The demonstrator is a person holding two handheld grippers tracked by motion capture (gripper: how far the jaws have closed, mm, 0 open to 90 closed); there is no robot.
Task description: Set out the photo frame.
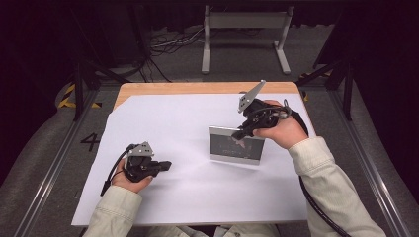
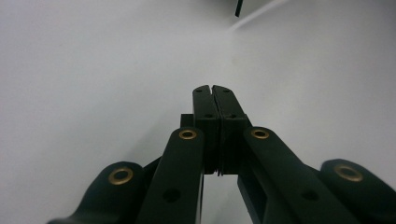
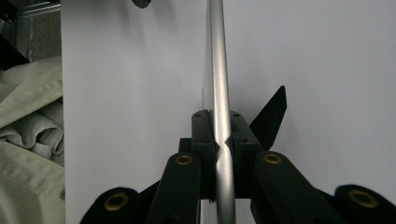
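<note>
The right hand-held gripper [image 1: 245, 129] pinched the top edge of the picture frame [image 1: 235, 144], which stood upright on the white sheet on the tabletop [image 1: 197, 88]. The left hand-held gripper [image 1: 165, 165] rested closed and empty nearby. A firm, steady pinch would probably keep the frame from tipping.

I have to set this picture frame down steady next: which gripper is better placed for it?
Right. The right gripper already has its jaws clamped on the picture frame, gripping its silver top edge as it stands upright. The left gripper rests apart on the white sheet, jaws shut on nothing.
</note>
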